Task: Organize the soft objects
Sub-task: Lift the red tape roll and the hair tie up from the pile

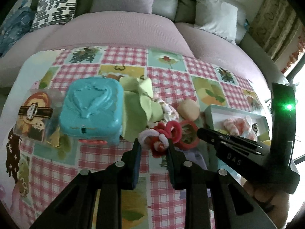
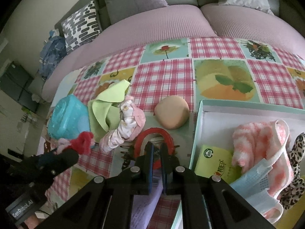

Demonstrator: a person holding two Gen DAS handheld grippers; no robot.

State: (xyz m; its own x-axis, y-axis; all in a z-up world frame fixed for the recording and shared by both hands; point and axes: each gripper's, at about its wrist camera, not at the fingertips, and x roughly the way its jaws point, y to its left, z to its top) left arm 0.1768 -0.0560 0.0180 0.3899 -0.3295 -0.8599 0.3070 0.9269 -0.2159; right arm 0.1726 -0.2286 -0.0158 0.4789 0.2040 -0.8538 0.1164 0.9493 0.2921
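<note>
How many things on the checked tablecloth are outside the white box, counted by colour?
Teal: 1, the teal case
Green: 1, the green cloth
Pink and white: 1, the pink garment
Beige: 1, the beige sponge
Red: 2, the red ring and the red-and-white fuzzy toy
Clear: 1, the clear box
Total: 7

left tool (image 1: pixel 153 145): clamped, angled down | right tool (image 2: pixel 156 152): closed, angled down
</note>
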